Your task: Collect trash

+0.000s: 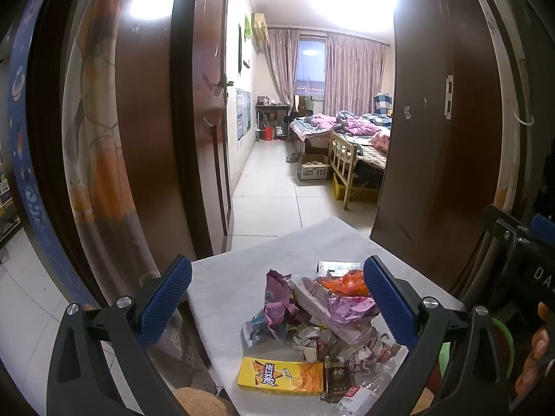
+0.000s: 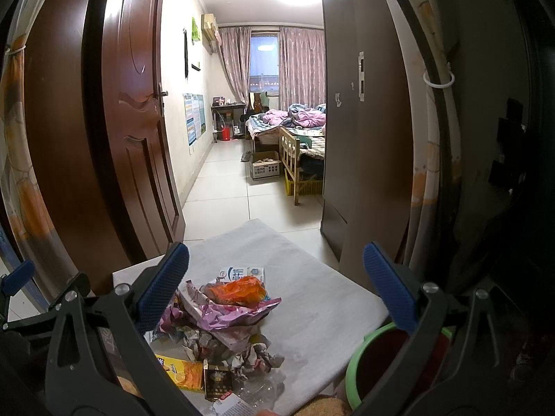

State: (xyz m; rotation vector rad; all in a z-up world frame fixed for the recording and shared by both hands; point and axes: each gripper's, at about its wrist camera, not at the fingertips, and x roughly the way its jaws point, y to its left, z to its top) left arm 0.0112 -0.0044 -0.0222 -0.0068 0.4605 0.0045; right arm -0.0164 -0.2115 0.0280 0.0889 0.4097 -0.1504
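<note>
Left claw (image 1: 277,308): spread wide, nothing held, hovering over the trash pile (image 1: 319,315). The pile sits toward the near edge of the grey surface (image 1: 236,277), yellow snack box (image 1: 281,376) nearest. Right claw (image 2: 275,291): likewise released. Green bin (image 2: 364,357) stands off the surface's near right corner. Judgement: collection not begun; next, close on one wrapper.
</note>
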